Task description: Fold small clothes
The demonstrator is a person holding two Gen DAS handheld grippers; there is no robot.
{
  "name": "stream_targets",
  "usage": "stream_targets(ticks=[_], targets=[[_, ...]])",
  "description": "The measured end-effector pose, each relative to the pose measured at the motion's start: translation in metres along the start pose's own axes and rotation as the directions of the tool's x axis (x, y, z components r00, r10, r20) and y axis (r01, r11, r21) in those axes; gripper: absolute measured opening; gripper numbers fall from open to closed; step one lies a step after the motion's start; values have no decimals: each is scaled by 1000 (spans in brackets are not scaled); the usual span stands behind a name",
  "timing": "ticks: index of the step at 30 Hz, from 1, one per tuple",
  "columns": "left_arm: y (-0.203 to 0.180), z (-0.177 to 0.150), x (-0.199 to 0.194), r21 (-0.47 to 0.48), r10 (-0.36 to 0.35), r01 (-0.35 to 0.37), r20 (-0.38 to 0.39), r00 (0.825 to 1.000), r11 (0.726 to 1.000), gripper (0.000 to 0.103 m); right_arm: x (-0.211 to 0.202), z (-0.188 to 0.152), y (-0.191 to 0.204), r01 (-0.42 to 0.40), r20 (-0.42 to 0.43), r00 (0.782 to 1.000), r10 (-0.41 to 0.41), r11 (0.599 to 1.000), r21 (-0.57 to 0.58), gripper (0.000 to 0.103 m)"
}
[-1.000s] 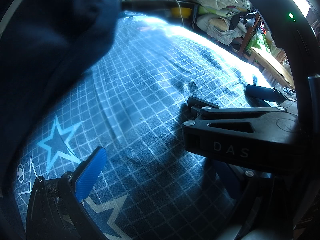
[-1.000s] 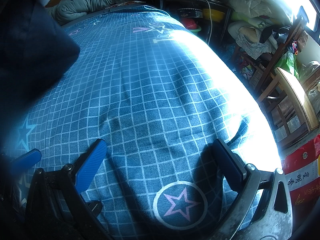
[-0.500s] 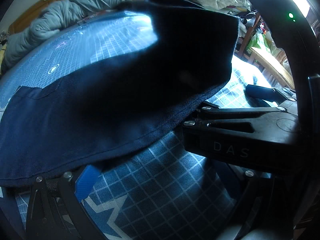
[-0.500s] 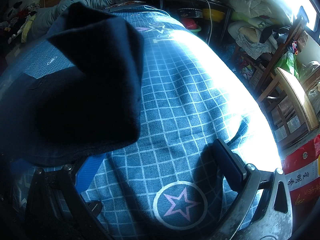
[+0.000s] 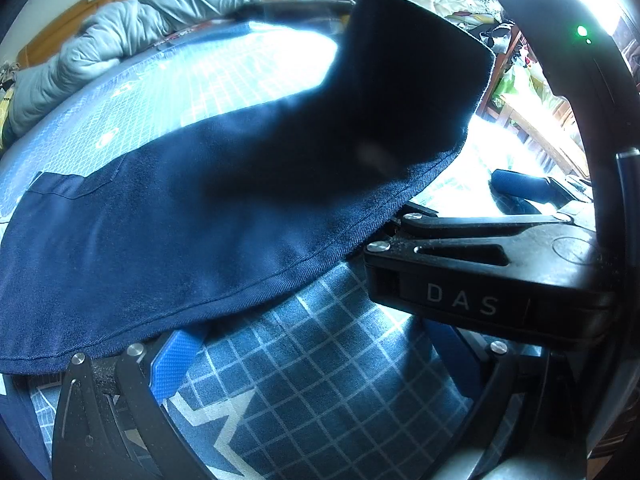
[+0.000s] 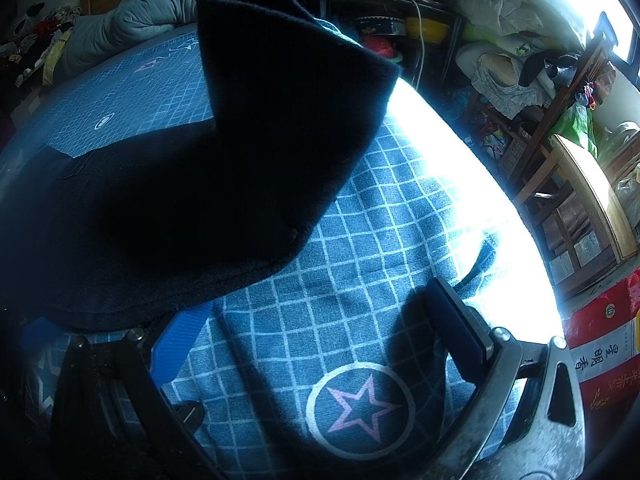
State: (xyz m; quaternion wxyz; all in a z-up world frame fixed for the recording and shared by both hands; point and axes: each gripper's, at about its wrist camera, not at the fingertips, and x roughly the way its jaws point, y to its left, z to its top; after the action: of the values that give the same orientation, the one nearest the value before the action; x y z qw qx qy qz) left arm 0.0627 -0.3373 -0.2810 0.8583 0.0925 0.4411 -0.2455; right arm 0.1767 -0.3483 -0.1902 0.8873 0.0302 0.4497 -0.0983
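Note:
A dark navy garment (image 5: 200, 220) lies across the blue checked bed sheet (image 5: 320, 380), a pocket seam showing at its left end. Its right part (image 6: 288, 100) stands up in a tall fold, and I cannot tell what holds it there. My left gripper (image 5: 316, 360) is open, and the garment's hem drapes over its left blue pad (image 5: 176, 364). My right gripper (image 6: 320, 340) is open too, low over the sheet, with the cloth's edge resting on its left pad (image 6: 180, 344). Nothing sits between either pair of fingers.
The right gripper's black housing marked DAS (image 5: 480, 280) crowds the left wrist view at right. A grey duvet (image 6: 140, 24) is bunched at the bed's far end. A wooden chair (image 6: 580, 200) and piled clothes (image 6: 500, 80) stand off the bed's right edge, in strong sunlight.
A second ago the navy garment hung close at the upper left. It has dropped onto the sheet and spread over both grippers' left pads. Both grippers have stayed put and open.

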Motion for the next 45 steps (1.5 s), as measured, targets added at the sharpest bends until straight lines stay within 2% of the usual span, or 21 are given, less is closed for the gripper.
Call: stream_targets(ticks=[40, 43, 45], targets=[[0, -1, -1, 0, 0, 0, 1, 1000, 1000, 103, 4, 4, -2, -2, -3, 1000, 2, 1000, 0, 103], [-4, 3, 5, 8, 37, -37, -11, 999, 999, 103, 8, 6, 0, 1, -7, 1000, -1, 1000, -9, 103], [-1, 7, 6, 5, 17, -17, -11, 1000, 1000, 103, 9, 8, -1, -4, -2, 1000, 4, 1000, -12, 103]])
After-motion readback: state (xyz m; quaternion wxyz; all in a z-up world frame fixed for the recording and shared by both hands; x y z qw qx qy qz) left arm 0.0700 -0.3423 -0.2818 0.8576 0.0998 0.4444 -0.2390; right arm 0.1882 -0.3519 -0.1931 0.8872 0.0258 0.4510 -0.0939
